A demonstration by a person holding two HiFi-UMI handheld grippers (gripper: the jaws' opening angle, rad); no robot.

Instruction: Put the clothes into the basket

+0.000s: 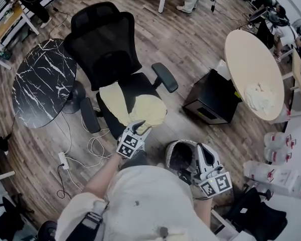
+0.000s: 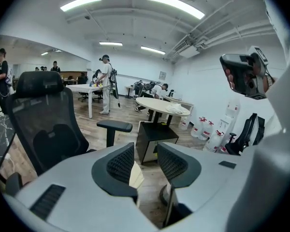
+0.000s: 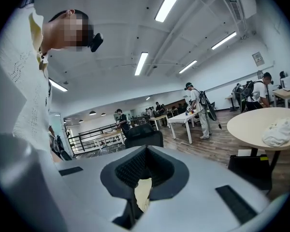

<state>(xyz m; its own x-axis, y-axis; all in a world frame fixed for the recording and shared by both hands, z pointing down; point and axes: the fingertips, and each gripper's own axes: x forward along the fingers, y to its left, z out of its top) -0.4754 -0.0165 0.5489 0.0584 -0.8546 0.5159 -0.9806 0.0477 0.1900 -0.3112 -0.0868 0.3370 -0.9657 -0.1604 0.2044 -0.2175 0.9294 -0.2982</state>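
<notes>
A pale yellow cloth [image 1: 135,109] lies spread on the seat of a black office chair [image 1: 103,44]. My left gripper [image 1: 139,128] hovers at the cloth's near edge. Its jaws are open with nothing between them. In the left gripper view [image 2: 146,151] a corner of the cloth [image 2: 135,176] shows through the gap. A white basket [image 1: 176,147] with a dark inside stands low by my right side, also visible in the left gripper view [image 2: 165,195]. My right gripper [image 1: 199,152] is beside its rim with jaws shut [image 3: 146,151]. A pale yellow patch shows below the tips; I cannot tell what it is.
A black marble round table [image 1: 40,82] stands left of the chair. At the right, a beige round table [image 1: 253,59] carries a white cloth [image 1: 261,97], with a black cabinet [image 1: 213,97] beside it. Cables and a power strip [image 1: 62,159] lie on the wood floor. People stand farther back.
</notes>
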